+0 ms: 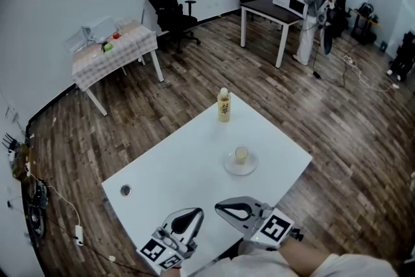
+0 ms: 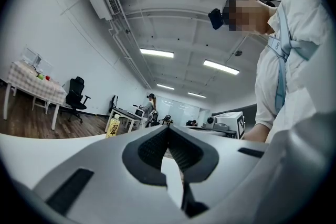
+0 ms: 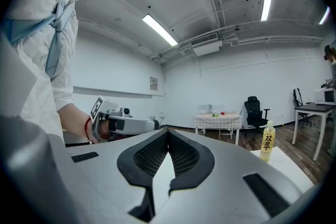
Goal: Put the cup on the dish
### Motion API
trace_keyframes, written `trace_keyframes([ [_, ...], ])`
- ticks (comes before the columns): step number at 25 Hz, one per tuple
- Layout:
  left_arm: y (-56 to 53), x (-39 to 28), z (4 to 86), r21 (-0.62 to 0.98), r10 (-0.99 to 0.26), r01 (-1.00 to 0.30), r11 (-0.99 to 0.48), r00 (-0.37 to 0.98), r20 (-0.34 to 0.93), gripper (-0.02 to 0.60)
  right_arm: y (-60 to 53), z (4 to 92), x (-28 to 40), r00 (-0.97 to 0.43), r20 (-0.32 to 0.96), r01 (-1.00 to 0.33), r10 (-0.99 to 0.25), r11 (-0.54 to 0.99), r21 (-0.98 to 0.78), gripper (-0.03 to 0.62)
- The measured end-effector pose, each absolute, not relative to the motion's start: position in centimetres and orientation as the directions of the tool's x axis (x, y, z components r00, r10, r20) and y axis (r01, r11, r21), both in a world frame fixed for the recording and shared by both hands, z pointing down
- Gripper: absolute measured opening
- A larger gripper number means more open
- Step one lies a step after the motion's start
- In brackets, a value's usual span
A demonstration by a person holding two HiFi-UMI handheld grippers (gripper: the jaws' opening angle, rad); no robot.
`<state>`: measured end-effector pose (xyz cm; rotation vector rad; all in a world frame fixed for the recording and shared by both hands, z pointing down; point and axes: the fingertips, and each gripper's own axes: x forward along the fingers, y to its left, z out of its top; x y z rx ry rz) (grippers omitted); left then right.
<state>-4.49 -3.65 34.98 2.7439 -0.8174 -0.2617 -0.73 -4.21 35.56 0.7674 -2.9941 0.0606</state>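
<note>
Cup [image 1: 241, 154], small and pale, stands upright on the round white dish [image 1: 241, 168] on the white table [image 1: 175, 172], ahead of both claws. The right gripper [image 1: 220, 207] is nearer than the left gripper [image 1: 198, 211]; both are closed, holding nothing.

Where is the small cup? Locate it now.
In the head view the small pale cup stands on the round white dish, on the right half of the white table, just nearer than the yellow bottle.
</note>
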Motion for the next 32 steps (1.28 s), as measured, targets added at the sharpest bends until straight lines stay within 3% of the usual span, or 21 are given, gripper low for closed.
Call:
trace_keyframes([
  [32, -4.3, -3.6, 35.4, 0.309, -0.541, -0.495, -0.812, 0.837, -0.08, 0.002, -5.2, 36.6, 0.4, -0.863, 0.098, -0.5, -0.496, 0.866, -0.017, 0.032],
])
